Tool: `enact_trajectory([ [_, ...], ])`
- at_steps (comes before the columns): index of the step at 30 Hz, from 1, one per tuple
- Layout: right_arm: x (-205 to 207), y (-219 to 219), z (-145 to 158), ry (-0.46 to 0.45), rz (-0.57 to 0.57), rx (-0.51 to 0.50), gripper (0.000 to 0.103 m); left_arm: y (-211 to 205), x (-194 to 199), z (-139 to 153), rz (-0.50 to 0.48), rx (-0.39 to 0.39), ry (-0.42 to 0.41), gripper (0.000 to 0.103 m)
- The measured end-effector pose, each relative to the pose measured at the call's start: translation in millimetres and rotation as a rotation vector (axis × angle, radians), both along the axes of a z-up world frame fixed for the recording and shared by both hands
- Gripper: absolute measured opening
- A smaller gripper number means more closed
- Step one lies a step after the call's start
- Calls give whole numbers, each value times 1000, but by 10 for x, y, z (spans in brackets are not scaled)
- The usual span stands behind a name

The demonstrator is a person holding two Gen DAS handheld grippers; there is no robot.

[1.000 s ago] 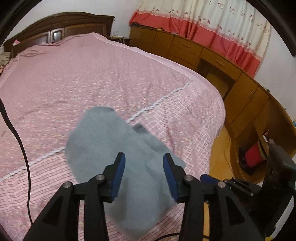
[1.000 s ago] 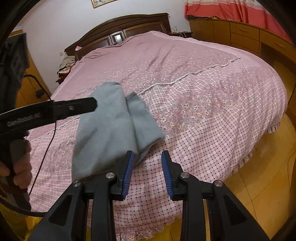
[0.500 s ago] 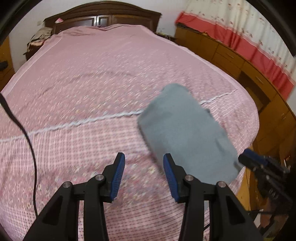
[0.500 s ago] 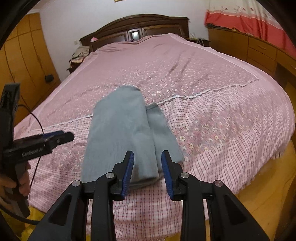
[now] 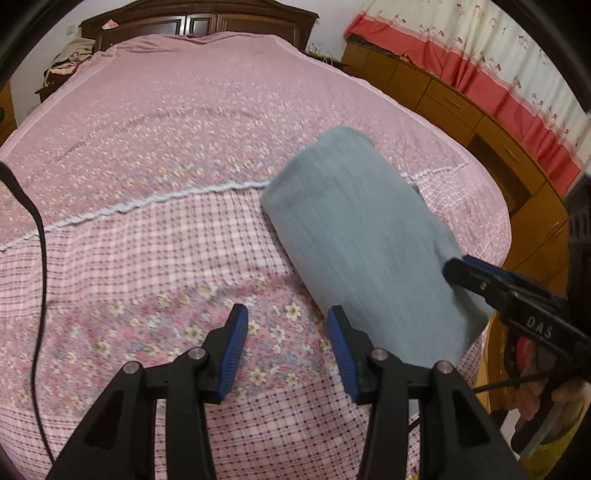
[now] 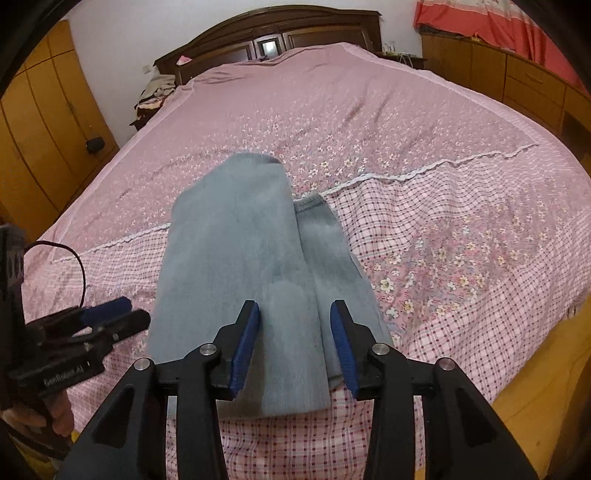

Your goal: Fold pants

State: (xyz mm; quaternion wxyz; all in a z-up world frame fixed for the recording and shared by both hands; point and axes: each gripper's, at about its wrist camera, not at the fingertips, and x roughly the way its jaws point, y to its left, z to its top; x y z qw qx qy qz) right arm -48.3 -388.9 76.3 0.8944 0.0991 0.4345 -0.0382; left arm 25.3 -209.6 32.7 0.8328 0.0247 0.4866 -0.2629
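The grey-blue pants (image 6: 243,273) lie folded into a long narrow stack on the pink bed, near its foot edge. In the left wrist view the pants (image 5: 365,236) lie to the right of my left gripper (image 5: 286,354), which is open and empty above the checked bedspread. My right gripper (image 6: 293,347) is open and empty, hovering over the near end of the pants. The right gripper also shows at the right edge of the left wrist view (image 5: 476,275). The left gripper shows at the left edge of the right wrist view (image 6: 110,317).
The pink bedspread (image 6: 369,122) covers a large bed with a dark wooden headboard (image 6: 273,33). Wooden cabinets (image 5: 461,107) run along the right under red and cream curtains. A wardrobe (image 6: 40,140) stands at left. A black cable (image 5: 38,236) crosses the bed.
Both grippers have drawn back from the pants and swung their views round. The left gripper moved left, off the pants. The pants stay folded on the bed.
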Motion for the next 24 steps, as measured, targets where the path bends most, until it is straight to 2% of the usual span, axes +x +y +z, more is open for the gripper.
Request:
enact_trajectory([
  [9,65,49,-21,-9,50,59,41,-63,-16,-64,10,4,5,47],
  [10,55,76,-6,-13,54,48,35,-60,-22,-64,12,2,5,47],
  [11,36,98,13,-25,65,42,20,-43,-26,-60,12,0,4,47],
  [14,-1,91,76,-56,69,64,12,-26,-51,-34,19,-6,-11,47],
  [18,-120,31,313,-143,65,93,10,96,-52,38,36,-27,-31,47],
  [21,-197,-44,485,-198,41,69,10,141,-46,71,41,-34,-40,47],
  [24,-178,-149,487,-196,10,45,10,109,-53,80,36,-36,-38,47],
])
